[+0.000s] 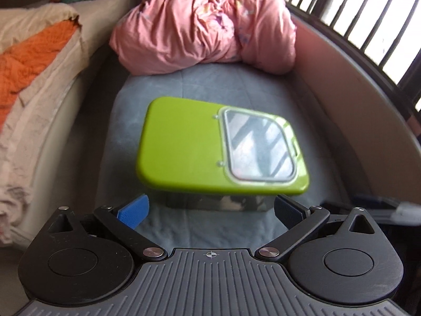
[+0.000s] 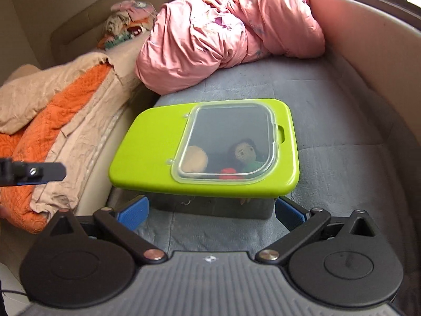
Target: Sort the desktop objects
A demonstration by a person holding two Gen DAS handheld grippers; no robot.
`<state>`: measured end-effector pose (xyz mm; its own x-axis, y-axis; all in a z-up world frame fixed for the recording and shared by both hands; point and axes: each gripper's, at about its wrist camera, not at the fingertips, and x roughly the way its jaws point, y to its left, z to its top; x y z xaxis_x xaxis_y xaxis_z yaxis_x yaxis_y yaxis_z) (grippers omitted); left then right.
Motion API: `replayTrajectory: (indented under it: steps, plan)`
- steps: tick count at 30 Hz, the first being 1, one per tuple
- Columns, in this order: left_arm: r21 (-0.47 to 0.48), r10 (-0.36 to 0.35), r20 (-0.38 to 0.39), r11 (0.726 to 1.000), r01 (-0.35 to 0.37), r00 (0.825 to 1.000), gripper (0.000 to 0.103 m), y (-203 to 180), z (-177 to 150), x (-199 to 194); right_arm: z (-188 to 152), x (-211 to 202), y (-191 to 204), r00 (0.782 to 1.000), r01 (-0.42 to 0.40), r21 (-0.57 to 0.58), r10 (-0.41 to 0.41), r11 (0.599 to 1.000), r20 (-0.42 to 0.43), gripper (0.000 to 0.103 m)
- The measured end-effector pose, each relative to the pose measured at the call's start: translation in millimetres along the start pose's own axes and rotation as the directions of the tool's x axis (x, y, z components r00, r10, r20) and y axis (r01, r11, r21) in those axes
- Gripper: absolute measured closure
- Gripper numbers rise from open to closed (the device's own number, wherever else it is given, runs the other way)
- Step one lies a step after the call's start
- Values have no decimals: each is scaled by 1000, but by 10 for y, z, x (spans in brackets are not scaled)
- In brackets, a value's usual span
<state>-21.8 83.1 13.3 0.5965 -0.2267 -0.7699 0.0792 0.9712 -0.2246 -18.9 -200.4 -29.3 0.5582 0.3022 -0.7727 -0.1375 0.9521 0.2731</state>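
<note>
**Both grippers wide before the green-lidded box**

While I look along both wrist cameras, a bunched pink quilt (image 2: 226, 34) lies behind the box on the grey bed cover (image 2: 342, 121), and orange and beige bedding (image 2: 60, 121) is piled to the left. A curved bed rail (image 2: 368, 60) runs along the right. The storage box (image 2: 184, 144) sits mid-cover, its lime-green lid closed, a clear hatch (image 2: 229, 142) on the right half showing a doll (image 2: 246, 155) and a tan ball inside. My left gripper (image 1: 210, 208) and right gripper (image 2: 210, 208) each hover just short of the box, jaws spread wide, holding nothing.
</note>
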Motion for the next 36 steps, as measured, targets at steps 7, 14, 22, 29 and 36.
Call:
replayTrajectory:
  steps: [7,14,22,29,36]
  plan:
    - [28,107,106,994,-110,989,0,-195,-5,-416,247,-263,353,997,-8,58,12,998,-75,0]
    - [15,75,74,997,-76,994,0,-214,26,-441,190,-387,450,997,16,9,-16,1000,-70,0]
    - [-8,77,31,997,-77,997,0,-179,-28,-348,135,-329,530,996,37,-11,-37,999,-86,0]
    - [-11,106,26,994,-106,994,0,-171,-79,-348,105,-264,520,994,52,-8,-53,999,-98,0]
    - [-25,120,19,992,-120,993,0,-154,-77,-319,96,-236,518,993,55,-14,-57,998,-104,0]
